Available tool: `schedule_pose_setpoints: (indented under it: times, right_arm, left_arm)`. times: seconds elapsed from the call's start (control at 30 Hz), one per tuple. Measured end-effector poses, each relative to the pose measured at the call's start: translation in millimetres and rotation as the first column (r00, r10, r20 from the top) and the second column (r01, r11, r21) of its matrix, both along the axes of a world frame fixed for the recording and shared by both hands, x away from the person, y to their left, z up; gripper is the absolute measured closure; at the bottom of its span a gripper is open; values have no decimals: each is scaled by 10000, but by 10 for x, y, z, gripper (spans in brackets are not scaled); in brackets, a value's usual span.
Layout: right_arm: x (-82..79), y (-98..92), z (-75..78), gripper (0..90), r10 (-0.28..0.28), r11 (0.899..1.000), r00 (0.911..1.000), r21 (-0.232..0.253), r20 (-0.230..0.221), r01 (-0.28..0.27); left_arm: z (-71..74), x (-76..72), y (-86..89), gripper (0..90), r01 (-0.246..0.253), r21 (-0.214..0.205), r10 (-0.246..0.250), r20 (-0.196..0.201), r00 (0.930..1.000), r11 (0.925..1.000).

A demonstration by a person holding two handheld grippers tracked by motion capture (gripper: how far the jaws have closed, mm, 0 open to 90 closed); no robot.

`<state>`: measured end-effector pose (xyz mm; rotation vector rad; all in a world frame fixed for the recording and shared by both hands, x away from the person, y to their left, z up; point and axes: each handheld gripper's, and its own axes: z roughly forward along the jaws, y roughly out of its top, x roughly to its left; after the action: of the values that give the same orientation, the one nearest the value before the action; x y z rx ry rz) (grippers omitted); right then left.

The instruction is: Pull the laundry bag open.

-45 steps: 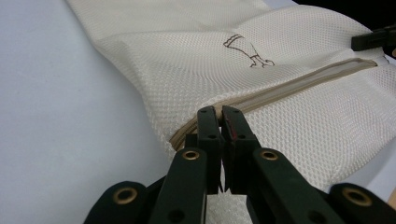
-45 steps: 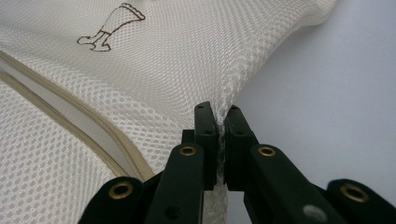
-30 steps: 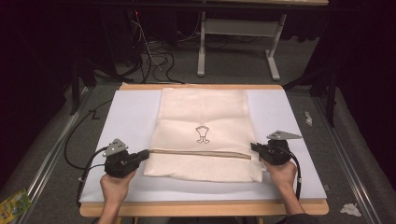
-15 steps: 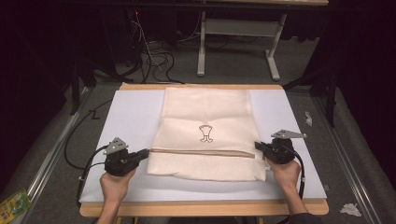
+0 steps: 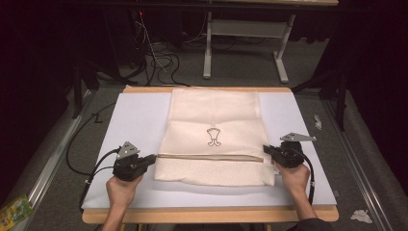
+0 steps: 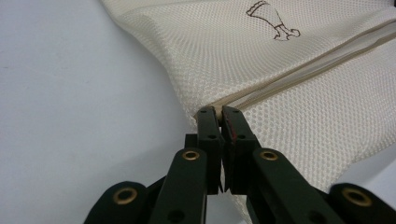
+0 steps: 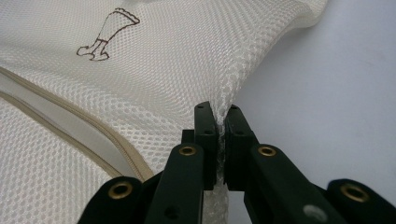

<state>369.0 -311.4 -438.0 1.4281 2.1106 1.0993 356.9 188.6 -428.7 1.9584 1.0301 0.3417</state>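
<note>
A cream mesh bag (image 5: 211, 115) lies flat on the white mat (image 5: 134, 120). It carries a small brown logo (image 5: 213, 136) and a beige zipper band (image 5: 209, 157) running across it. My left gripper (image 5: 154, 158) is shut on the bag's left edge, right at the end of the zipper (image 6: 243, 95); its jaws (image 6: 219, 113) pinch the fabric there. My right gripper (image 5: 265, 149) is shut on the bag's right edge, with the mesh (image 7: 154, 70) bunched up between its jaws (image 7: 219, 111). A hand holds each gripper from the near side.
The mat lies on a wooden table whose edge (image 5: 207, 215) runs along the front. Cables (image 5: 159, 62) and a metal table frame (image 5: 245, 29) are on the floor behind. A yellow-green packet (image 5: 14, 211) and crumpled paper (image 5: 361, 215) lie on the floor.
The right gripper has edged slightly to the right with the bag's edge, drawing the bag a little tauter. The left gripper has stayed put.
</note>
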Motion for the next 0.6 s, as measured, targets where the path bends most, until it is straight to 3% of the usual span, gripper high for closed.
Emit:
schedule_pose_setpoints:
  times: [0.37, 0.6]
  right_arm:
    - [77, 30, -56, 862, -168, 9996, 9998, -250, -122, 165]
    - [146, 6, -95, 854, -196, 9993, 9991, -330, -387, 183]
  left_arm:
    - [-11, 105, -24, 870, 49, -57, -49, -61, 10000, 10000]
    - [-73, 148, -69, 869, 123, 220, -117, -257, 9996, 9997]
